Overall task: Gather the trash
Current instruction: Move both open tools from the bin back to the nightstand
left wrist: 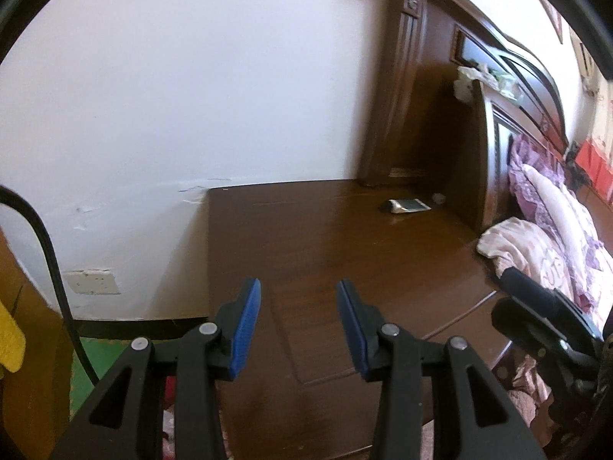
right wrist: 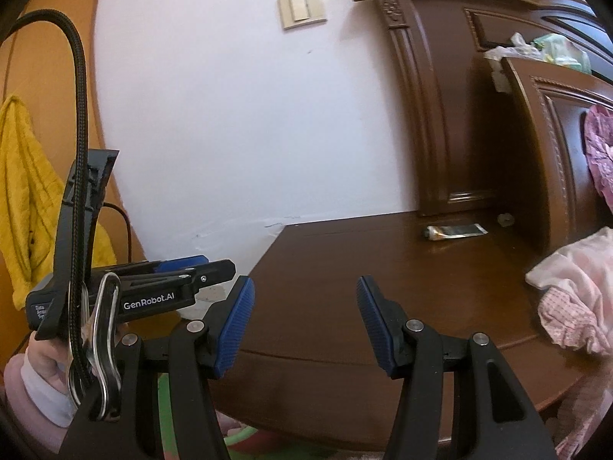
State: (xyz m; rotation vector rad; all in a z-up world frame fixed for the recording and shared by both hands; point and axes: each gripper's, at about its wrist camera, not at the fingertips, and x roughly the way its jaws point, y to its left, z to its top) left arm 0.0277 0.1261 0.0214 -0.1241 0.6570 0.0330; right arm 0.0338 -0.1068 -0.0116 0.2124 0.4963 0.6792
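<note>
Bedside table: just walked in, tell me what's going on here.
A person holds a hand-held gripper in each hand over the brown bedside table. The left hand-held gripper and right hand-held gripper are both open and empty. A squeezed tube and a small cap lie untouched near the headboard.

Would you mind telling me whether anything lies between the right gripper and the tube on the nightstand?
Nothing visible does: only bare nightstand top lies between the open right gripper and the tube.

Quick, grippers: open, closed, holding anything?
Left gripper: open, nothing between the pads.
Right gripper: open, empty, over the wooden nightstand.
</note>
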